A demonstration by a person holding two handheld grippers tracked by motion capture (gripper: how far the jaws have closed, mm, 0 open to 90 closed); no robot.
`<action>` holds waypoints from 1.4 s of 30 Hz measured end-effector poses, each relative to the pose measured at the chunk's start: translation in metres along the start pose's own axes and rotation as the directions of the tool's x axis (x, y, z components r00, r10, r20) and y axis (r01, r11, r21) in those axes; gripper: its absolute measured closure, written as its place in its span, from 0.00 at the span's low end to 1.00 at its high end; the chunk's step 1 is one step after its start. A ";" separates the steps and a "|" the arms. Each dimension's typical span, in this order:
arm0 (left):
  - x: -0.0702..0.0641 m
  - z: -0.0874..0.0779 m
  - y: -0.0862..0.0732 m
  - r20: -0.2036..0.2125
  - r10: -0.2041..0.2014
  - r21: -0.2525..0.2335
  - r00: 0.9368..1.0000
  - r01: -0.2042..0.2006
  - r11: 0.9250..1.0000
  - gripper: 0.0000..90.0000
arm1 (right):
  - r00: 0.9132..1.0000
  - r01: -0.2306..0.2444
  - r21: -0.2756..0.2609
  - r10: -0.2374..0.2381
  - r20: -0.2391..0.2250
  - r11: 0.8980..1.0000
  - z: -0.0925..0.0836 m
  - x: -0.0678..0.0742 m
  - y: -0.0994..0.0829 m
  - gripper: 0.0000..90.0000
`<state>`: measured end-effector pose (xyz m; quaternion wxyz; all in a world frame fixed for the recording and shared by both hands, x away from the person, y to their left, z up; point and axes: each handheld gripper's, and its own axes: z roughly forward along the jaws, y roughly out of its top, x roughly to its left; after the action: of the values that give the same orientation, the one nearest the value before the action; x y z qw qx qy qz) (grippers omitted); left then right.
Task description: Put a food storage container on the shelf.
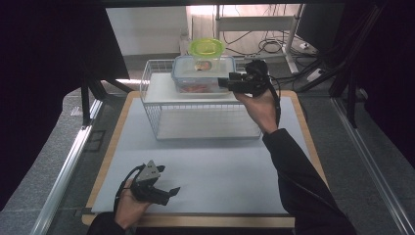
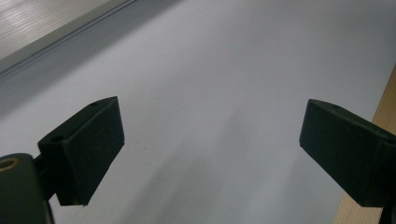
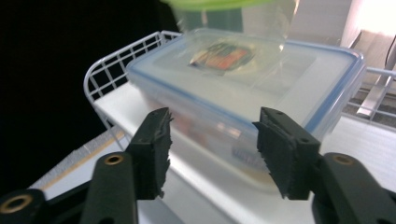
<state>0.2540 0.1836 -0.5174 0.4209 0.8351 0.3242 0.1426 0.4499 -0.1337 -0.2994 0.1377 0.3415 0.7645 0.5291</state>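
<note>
While the high view takes in the whole table (image 1: 205,166), the right gripper view gives the close detail. Item one: clear storage box (image 1: 201,74) with blue-edged lid, on the upper shelf of a white wire rack (image 1: 195,105). Item two: clear tub with green lid (image 1: 207,49), stacked on the box. A label (image 3: 219,55) in orange and dark tones shows through the tub's base; its writing is too blurred to read. Right gripper (image 3: 212,144), at the box's right end: jaws spread partway, nothing pinched, box just ahead. Left gripper (image 1: 169,192), near the table's front edge: jaws spread wide, bare grey mat (image 2: 224,93) between them. Cables (image 1: 264,44) lie on the floor beyond.
</note>
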 end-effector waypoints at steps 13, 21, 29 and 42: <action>-0.001 0.001 0.000 -0.002 -0.001 -0.002 1.000 0.001 1.000 0.07 | 0.993 0.114 0.043 -0.114 -0.008 0.993 -0.028 0.022 -0.034 0.31; -0.001 0.001 0.000 -0.003 0.007 0.008 1.000 -0.007 1.000 0.07 | 0.990 0.141 0.060 -0.141 0.001 0.988 -0.038 0.026 -0.060 0.20; -0.001 0.001 0.000 -0.001 0.004 0.008 1.000 -0.004 1.000 0.07 | 0.989 0.149 0.065 -0.150 0.011 0.987 -0.047 0.027 -0.081 0.13; -0.001 0.002 0.000 0.002 0.007 0.012 1.000 -0.007 1.000 0.07 | 0.989 0.147 0.090 -0.148 0.001 0.985 -0.054 0.024 -0.124 0.05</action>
<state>0.2539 0.1815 -0.5187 0.4157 0.8390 0.3214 0.1412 0.3550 -0.1823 -0.3854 0.1637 0.2919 0.8102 0.4812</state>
